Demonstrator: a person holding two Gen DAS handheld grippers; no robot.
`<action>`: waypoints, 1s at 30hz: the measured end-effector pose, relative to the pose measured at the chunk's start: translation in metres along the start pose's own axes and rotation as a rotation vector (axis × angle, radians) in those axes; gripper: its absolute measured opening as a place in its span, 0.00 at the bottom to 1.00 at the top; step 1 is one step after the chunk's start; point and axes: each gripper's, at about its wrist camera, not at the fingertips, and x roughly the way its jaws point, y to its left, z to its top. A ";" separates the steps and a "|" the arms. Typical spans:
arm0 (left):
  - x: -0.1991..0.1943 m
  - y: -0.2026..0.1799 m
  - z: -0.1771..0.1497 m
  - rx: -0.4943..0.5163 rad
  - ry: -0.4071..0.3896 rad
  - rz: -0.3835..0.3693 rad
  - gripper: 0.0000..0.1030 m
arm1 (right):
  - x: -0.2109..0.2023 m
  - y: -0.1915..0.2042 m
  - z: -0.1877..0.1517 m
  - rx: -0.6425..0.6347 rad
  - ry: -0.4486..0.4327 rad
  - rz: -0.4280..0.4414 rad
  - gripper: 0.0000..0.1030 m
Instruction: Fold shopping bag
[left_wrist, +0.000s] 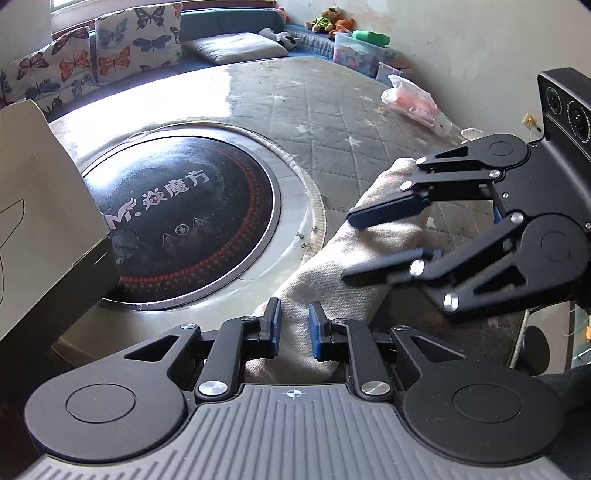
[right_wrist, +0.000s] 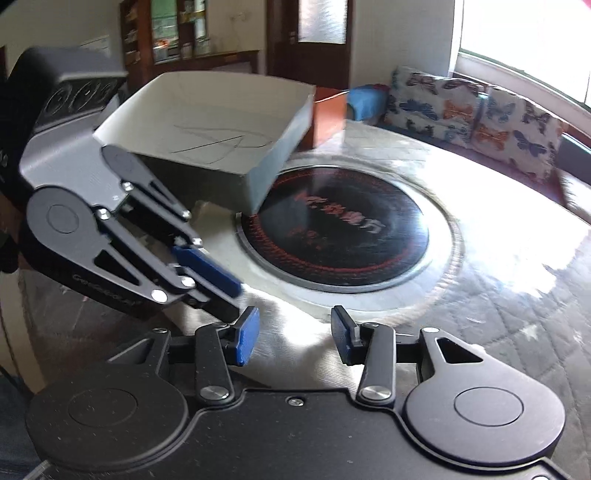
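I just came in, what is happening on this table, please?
A person with a two-finger gripper in each hand is folding a beige woven fabric shopping bag on a round table with a quilted cover. The left gripper appears closed on a bunched part of the bag. The right gripper holds its jaws open around a raised fold further along, not pressing it. A black round induction hob and a pale cardboard box sit beyond.

Round black cooktop (left_wrist: 184, 218) set into the table: white logo "M." followed by Chinese characters 焱魔方, with small white triangular warning signs beneath. In the right wrist view the same lettering is blurred, unreadable. Left gripper (right_wrist: 218, 284), side link: engraved lettering, too blurred to read.
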 end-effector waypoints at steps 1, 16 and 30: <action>0.000 0.000 0.000 0.001 0.000 0.000 0.16 | 0.001 -0.001 -0.002 0.001 0.007 -0.007 0.44; -0.001 0.000 0.001 0.013 0.007 -0.002 0.17 | -0.015 -0.006 -0.011 -0.023 -0.022 -0.069 0.44; -0.001 0.001 -0.001 0.010 0.003 -0.012 0.16 | -0.017 -0.031 -0.009 -0.045 0.055 -0.151 0.44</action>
